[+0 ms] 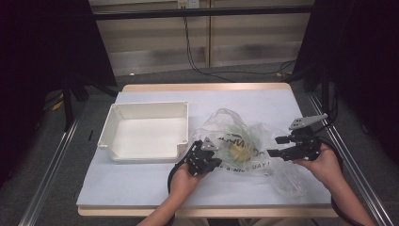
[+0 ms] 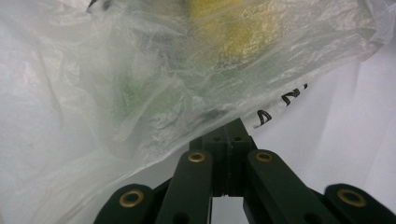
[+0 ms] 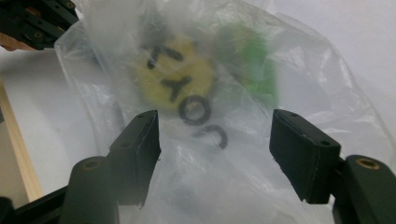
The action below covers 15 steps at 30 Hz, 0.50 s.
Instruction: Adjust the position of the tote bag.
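The plastic bag (image 1: 244, 146) lay lengthwise rightward from the tray (image 1: 146, 132); left gripper (image 1: 203, 159) pinched its film, right gripper (image 1: 277, 147) gaped wide; the right gripper view revealed yellow and green contents.

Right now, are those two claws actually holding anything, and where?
The left gripper pinches the plastic bag at its near edge. The right gripper is open, holding nothing.

Left claw (image 1: 210, 155): jaws fully closed, pads pressed together, held low over the surface by the left hand (image 1: 184, 181), forearm entering from the bottom edge. Right claw (image 1: 277, 147): jaws standing wide apart, pointing toward the left one, gripped in the right hand (image 1: 321, 165).
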Tool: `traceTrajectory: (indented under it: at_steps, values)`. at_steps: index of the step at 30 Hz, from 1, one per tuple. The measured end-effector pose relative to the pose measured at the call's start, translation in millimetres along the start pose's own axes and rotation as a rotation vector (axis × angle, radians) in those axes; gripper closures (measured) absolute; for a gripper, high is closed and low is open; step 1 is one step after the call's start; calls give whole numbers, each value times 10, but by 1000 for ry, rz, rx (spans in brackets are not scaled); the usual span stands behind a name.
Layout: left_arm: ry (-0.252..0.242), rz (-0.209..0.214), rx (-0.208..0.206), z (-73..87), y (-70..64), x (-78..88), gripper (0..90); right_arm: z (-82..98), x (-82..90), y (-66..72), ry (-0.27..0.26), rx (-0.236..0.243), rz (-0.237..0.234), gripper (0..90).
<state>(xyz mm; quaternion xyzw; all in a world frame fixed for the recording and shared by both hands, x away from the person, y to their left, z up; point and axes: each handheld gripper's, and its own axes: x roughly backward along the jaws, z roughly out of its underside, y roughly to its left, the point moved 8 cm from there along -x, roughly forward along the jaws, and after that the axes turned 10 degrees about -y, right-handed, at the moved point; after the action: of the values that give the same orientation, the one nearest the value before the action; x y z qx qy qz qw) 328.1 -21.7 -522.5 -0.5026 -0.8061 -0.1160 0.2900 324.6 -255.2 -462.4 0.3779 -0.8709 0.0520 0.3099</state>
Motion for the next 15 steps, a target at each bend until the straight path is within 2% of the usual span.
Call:
traceTrajectory:
  at_steps: [3, 6, 10, 11, 15]
  values:
    - [-10, 3, 11, -3, -17, -11, 900, -37, -37, 74, 4, 9, -14, 327]
    - [5, 2, -6, 2, -18, -3, 900, -62, -69, 135, 9, 19, -25, 326]
    - [-2, 7, 1, -1, -45, -15, 900, -97, -130, 225, 8, 30, -47, 321]
    - [14, 7, -17, 5, -38, -2, 900, -102, -138, 240, 15, 37, -45, 321]
    - [6, 7, -5, -1, -57, -7, 900, -115, -182, 308, 26, 52, -56, 321]
